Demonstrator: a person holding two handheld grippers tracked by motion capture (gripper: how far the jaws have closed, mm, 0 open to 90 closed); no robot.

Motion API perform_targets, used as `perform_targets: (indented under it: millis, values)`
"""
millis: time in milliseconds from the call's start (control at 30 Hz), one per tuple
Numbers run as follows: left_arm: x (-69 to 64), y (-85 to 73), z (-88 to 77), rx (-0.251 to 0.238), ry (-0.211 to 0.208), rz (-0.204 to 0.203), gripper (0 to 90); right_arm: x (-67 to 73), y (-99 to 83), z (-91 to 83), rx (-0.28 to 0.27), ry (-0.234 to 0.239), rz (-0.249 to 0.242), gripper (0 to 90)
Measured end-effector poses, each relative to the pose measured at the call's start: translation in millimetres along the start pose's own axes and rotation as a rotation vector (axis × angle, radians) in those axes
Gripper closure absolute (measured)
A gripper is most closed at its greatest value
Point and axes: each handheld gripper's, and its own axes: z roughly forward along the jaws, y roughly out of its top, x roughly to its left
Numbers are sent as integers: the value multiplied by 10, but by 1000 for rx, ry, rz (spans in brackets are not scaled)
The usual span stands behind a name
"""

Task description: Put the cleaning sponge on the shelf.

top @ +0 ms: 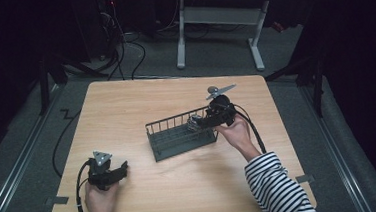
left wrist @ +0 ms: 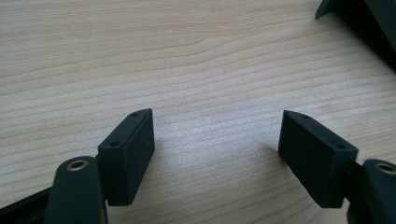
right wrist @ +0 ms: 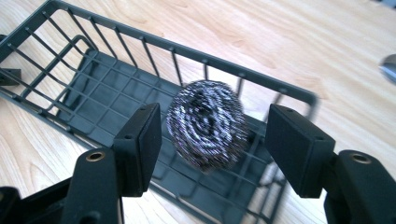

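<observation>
A dark wire basket (top: 179,145) stands in the middle of the wooden table (top: 126,105). My right gripper (top: 202,123) reaches down over the basket's right end. In the right gripper view a round steel-wool scourer (right wrist: 208,123) sits between the wide-apart jaws of my right gripper (right wrist: 212,140), over the basket's grid floor (right wrist: 98,98); neither pad touches it and its outline is slightly blurred. The scourer (top: 194,122) looks small and shiny in the high view. My left gripper (top: 124,168) rests open near the table's front left; in its own view my left gripper (left wrist: 217,140) holds nothing above bare wood.
A dark object's corner (left wrist: 364,18) juts in at the top right of the left gripper view. Behind the table stands a white-legged desk (top: 220,18), with cables (top: 122,50) on the grey floor. Bare wood lies left of the basket and along the front.
</observation>
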Motion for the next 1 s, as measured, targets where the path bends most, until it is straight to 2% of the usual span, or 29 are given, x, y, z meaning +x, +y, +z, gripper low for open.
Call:
perform_targets:
  millis: [233,333,400,533,667,800,1000]
  values:
    - [0,0,0,0,0,0,274,-83,-121,-282,-40,-29,5,377]
    - [0,0,0,0,0,0,274,-81,-216,-366,-39,-53,-14,380]
    - [1,0,0,0,0,0,274,-99,-271,-421,-42,-44,-10,381]
    - [-2,0,0,0,1,1,274,-145,-386,-550,-88,-49,10,388]
    - [-2,1,0,1,2,2,274,-188,-478,-651,-94,-63,21,388]
    - [-3,0,0,1,3,2,275,-219,-592,-752,-122,-62,47,409]
    - [-6,1,1,1,4,2,275,-249,-763,-864,-135,-110,48,420]
